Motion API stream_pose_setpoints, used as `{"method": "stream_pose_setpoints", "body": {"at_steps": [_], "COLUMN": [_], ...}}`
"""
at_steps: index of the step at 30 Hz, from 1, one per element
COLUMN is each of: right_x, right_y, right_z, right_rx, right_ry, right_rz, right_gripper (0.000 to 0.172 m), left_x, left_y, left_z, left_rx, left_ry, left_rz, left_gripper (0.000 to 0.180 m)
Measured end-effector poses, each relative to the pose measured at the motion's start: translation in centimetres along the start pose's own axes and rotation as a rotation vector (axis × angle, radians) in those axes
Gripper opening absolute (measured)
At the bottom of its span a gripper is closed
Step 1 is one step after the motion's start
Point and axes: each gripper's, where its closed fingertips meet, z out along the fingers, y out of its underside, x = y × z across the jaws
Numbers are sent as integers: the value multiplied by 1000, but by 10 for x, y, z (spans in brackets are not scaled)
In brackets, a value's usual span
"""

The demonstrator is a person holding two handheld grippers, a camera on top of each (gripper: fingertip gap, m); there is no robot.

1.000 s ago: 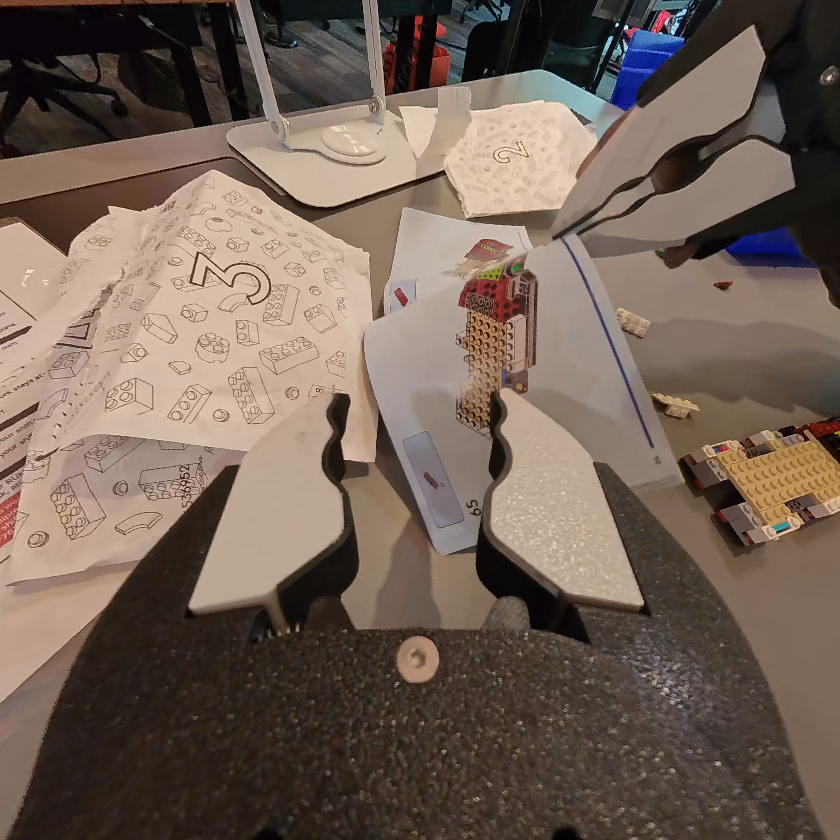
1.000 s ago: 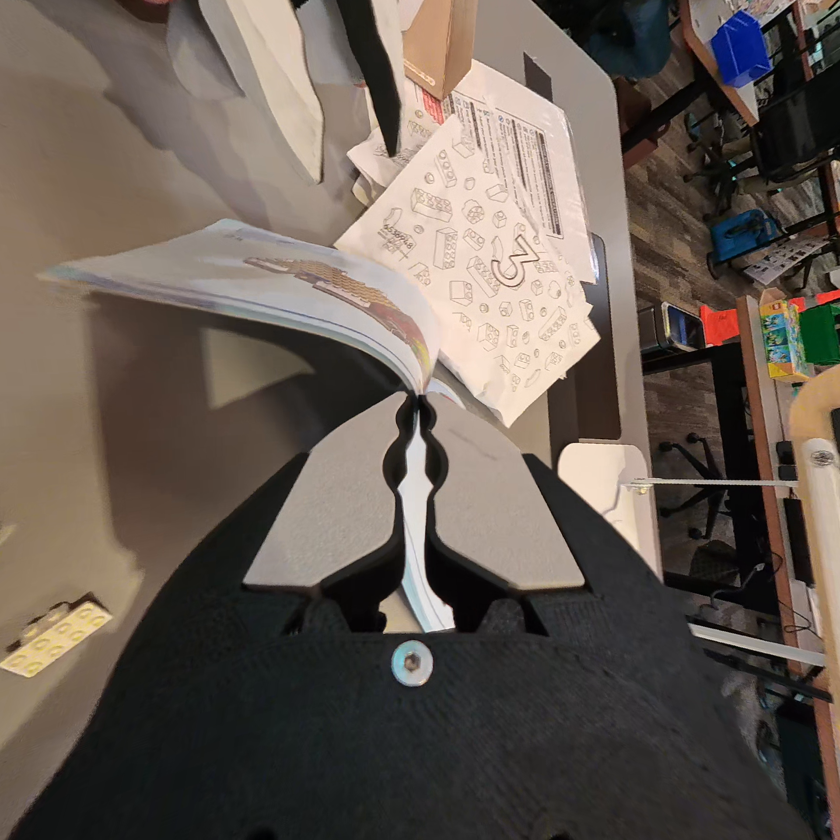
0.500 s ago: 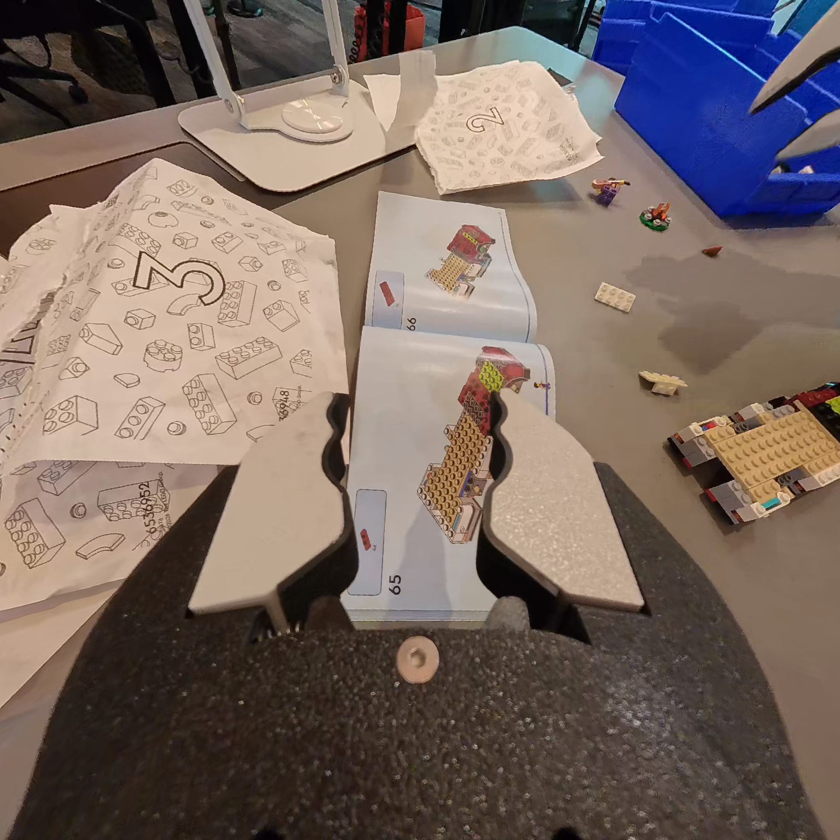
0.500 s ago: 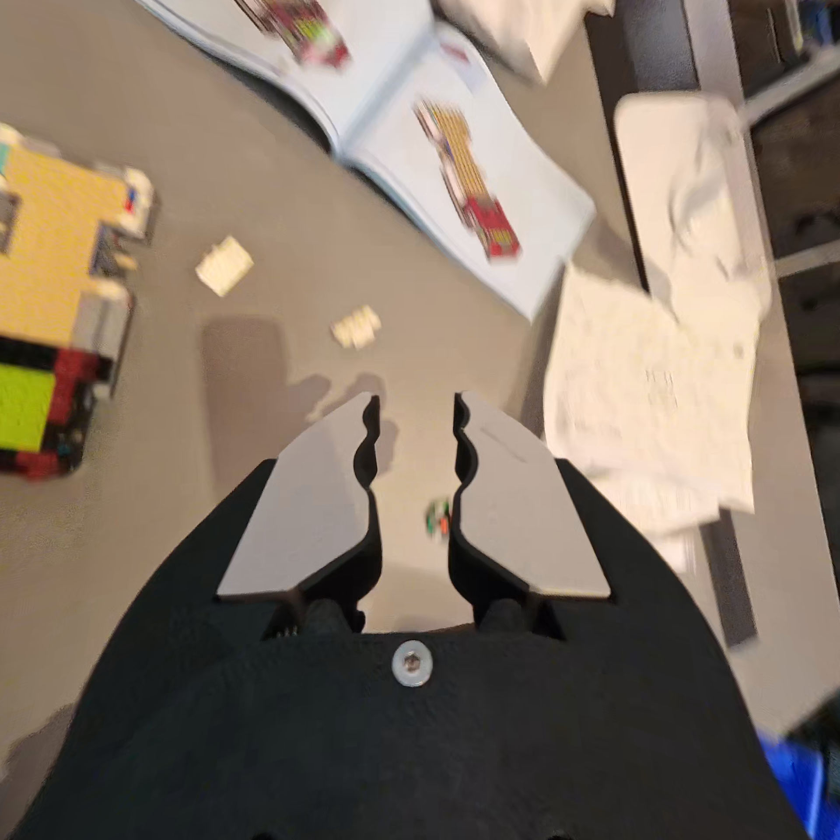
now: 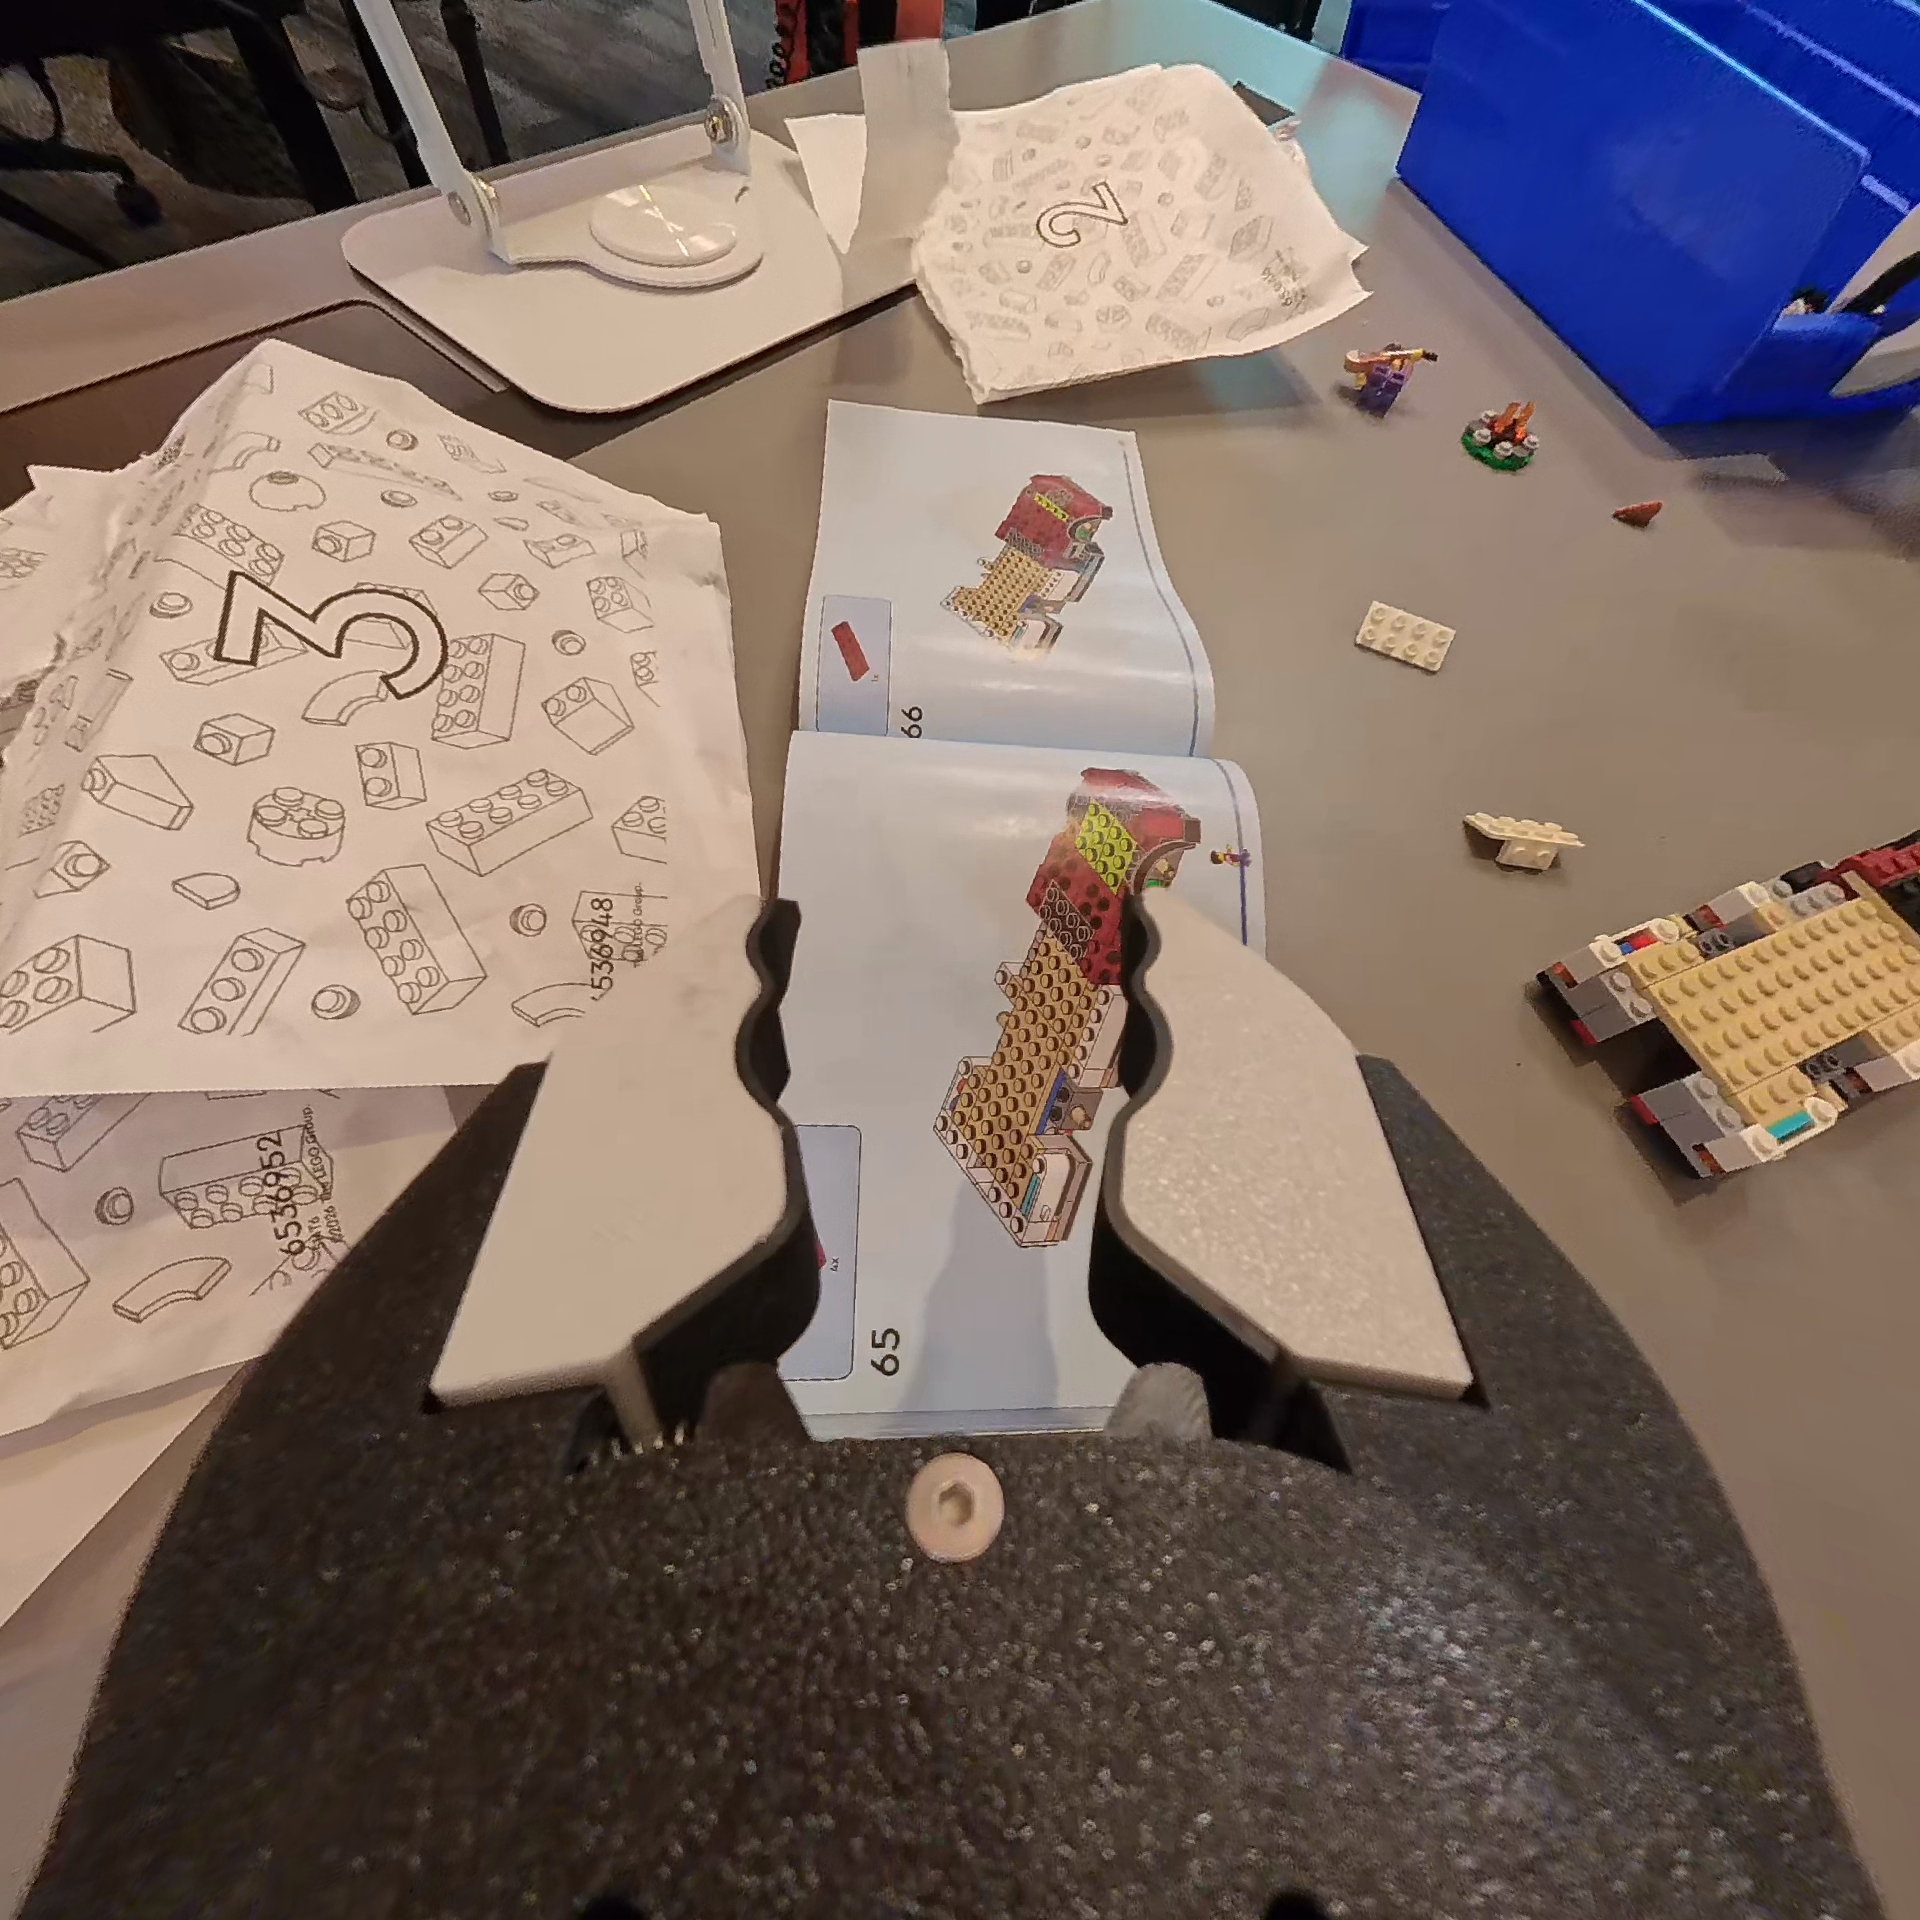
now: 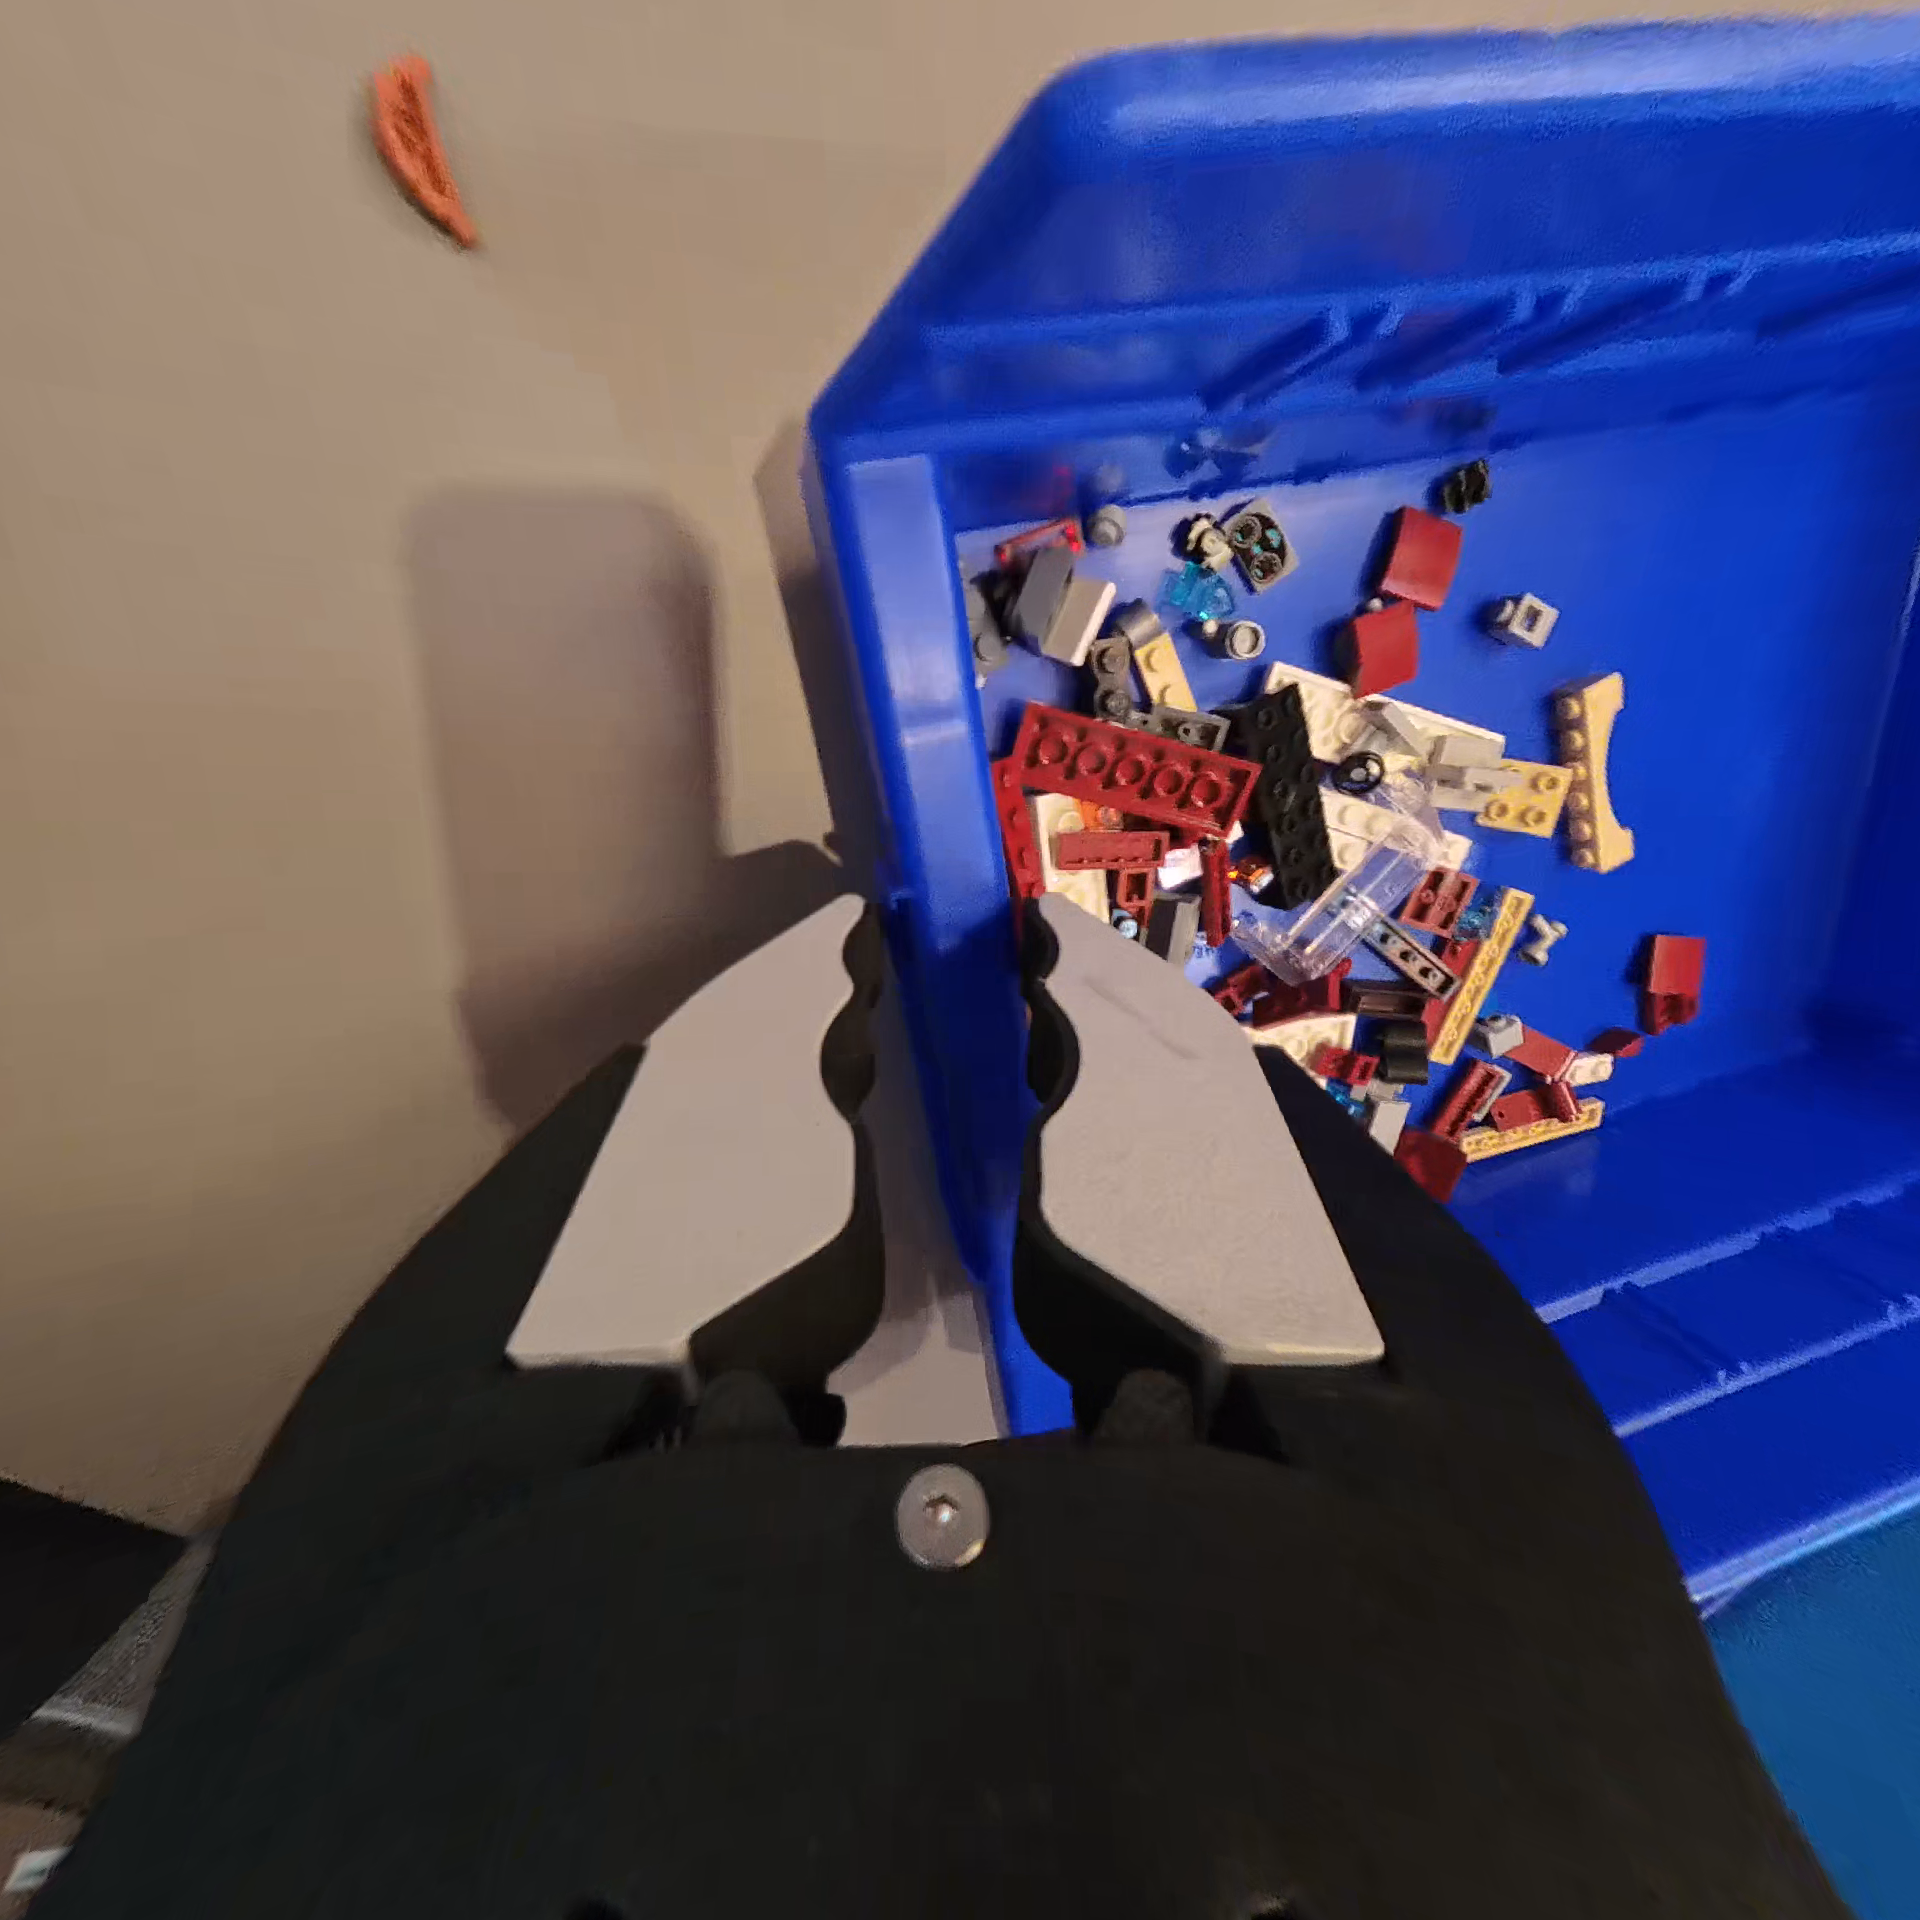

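Right claw (image 6: 951, 925) straddles blue bin (image 6: 1455, 260) wall, partly open.

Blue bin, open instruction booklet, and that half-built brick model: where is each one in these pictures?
Blue bin (image 6: 935, 665): right wrist view, on its near corner wall.
Instruction booklet (image 5: 914, 935): left wrist view, on the bare part of the nearer page.
Brick model (image 5: 1787, 997): left wrist view, on its tan studded plate.

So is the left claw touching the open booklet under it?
Cannot tell. The left wrist view shows the left claw open above the booklet, holding nothing, but neither a gap nor contact shows plainly.
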Motion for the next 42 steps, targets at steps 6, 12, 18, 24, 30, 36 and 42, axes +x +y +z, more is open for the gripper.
{"method": "stream_pose_setpoints", "body": {"at_steps": [6,12,18,24,30,36,42], "right_x": [12,4,-11,-18,-41,-54,-61], "right_y": [-12,-10,-9,4,27,42,36], "right_z": [-23,-17,-12,-40,-42,-31,-26], "right_rx": [38,-5,83,168,218,242,272], "right_ry": [-20,-35,-69,-55,-75,-101,-120], "right_rz": [-12,-49,2,53,105,149,133], "right_gripper": [26,25,20,24,26,27,27], "left_x": [-1,3,4,7,8,11,11], "left_y": [2,0,2,3,2,3,5], "left_z": [2,0,2,3,3,6,8], "left_rx": [-9,-7,-14,-26,-20,-26,-31], "left_ry": [0,3,13,16,16,27,28], "left_rz": [-2,17,17,34,40,48,50], "left_gripper": [62,62,62,62,62,63,63]}}
